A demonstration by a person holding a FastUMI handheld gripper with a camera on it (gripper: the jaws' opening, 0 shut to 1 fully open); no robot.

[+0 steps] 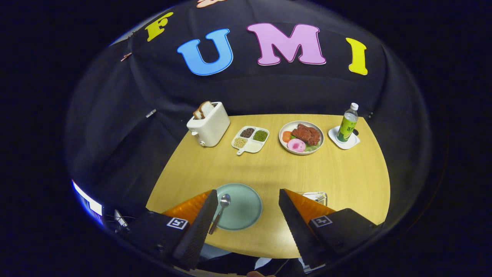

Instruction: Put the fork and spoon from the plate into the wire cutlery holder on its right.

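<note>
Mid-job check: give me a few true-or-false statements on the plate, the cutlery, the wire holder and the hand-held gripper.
1. A metal spoon lies on the round pale green plate. True.
2. The hand-held gripper is shut on the spoon. False: its fingers stand wide apart, holding nothing; the spoon lies just beside one finger.
3. The wire cutlery holder peeks out behind the other finger. True.
4. The white toaster is empty. False: bread slices stick out of its top.
5. The green bottle lies on its side. False: it stands upright on a small white dish.
</note>
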